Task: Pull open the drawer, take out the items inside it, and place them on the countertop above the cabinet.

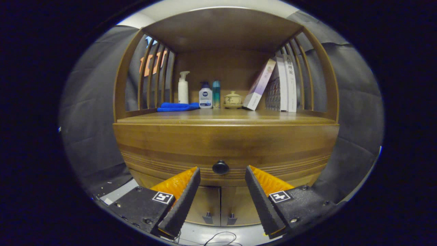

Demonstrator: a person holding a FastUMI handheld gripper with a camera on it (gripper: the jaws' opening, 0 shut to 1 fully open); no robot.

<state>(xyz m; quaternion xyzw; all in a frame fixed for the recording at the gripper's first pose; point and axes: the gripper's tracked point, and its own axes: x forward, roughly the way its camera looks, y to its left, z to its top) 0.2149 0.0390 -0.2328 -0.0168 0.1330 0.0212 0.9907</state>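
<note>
A wooden cabinet point(225, 143) stood against black cloth, its drawer point(273, 152) closed, so the contents were hidden. On the surface point(225, 118) above sat a blue cloth point(177, 107), bottles point(205, 97), a lidded pot point(233, 99) and leaning books point(273, 89). The tool point(222, 172) was spread apart, its fingers flanking the black knob point(220, 167) without touching it.

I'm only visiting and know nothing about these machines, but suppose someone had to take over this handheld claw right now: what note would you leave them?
Claw: open, holding nothing, its two orange-and-black fingers spread either side of the round black drawer knob, not touching it.
Drawer: the wide wooden drawer front looks fully shut; its contents are hidden.
Countertop: the wooden top above the drawer is bare at the front. At the back stand a folded blue cloth, a white pump bottle, two smaller bottles, a small lidded pot and leaning books.
Done: nothing yet.
Left: grip the knob, pull the drawer open, lift the items out onto the countertop.
</note>
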